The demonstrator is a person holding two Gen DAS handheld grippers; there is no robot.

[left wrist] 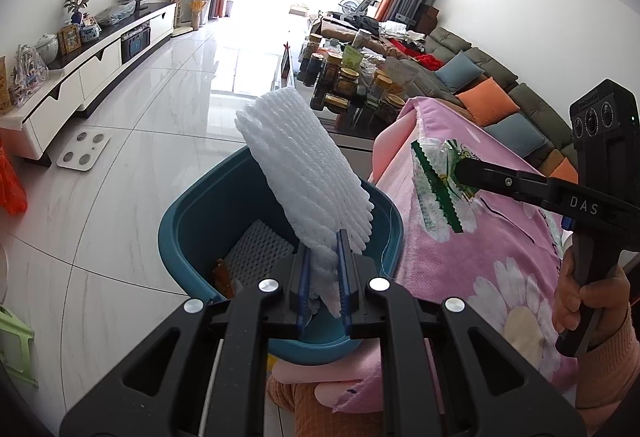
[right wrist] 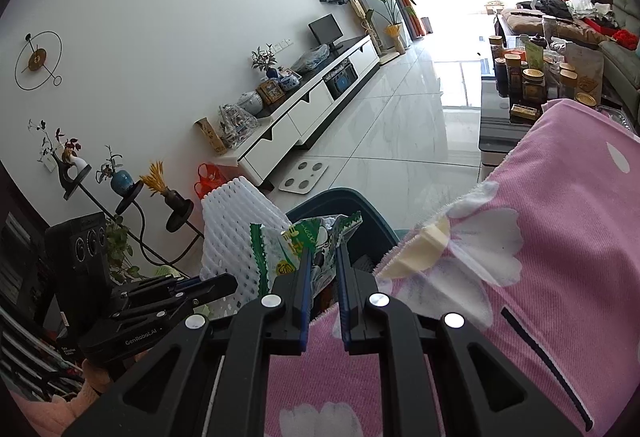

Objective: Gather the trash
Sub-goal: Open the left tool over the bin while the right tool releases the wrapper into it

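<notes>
Directly over the mouth of the teal plastic bin point(left wrist: 180, 229), the left gripper point(left wrist: 325, 273) is pinching the near end of a white foam-mesh fruit sleeve point(left wrist: 304, 165); its fingers point(left wrist: 304, 277) are pressing together on the crushed foam. The sleeve's long axis is running up and away from the fingers toward the far left, so most of its length is hanging above the bin's opening rather than beside it. The right gripper point(right wrist: 322, 273) is nipping a crumpled green-and-white snack wrapper point(right wrist: 308, 237) between fingers point(right wrist: 305, 277) that are nearly meeting. In the left wrist view this wrapper point(left wrist: 438, 185) is lying to the right of the bin, over a pink flower-printed cloth point(left wrist: 480, 257), so the left hand is judged the nearer to a drop and the right one is judged to need a shift leftward. Inside the bin a second white foam-mesh piece point(left wrist: 256, 249) and an orange-brown scrap point(left wrist: 222, 275) are showing. The bin's near rim is hidden behind the gripper body, its floor is only partly visible, and what the cloth is covering cannot be made out. In the right wrist view only a sliver of the bin point(right wrist: 372, 221) is showing past the wrapper.
</notes>
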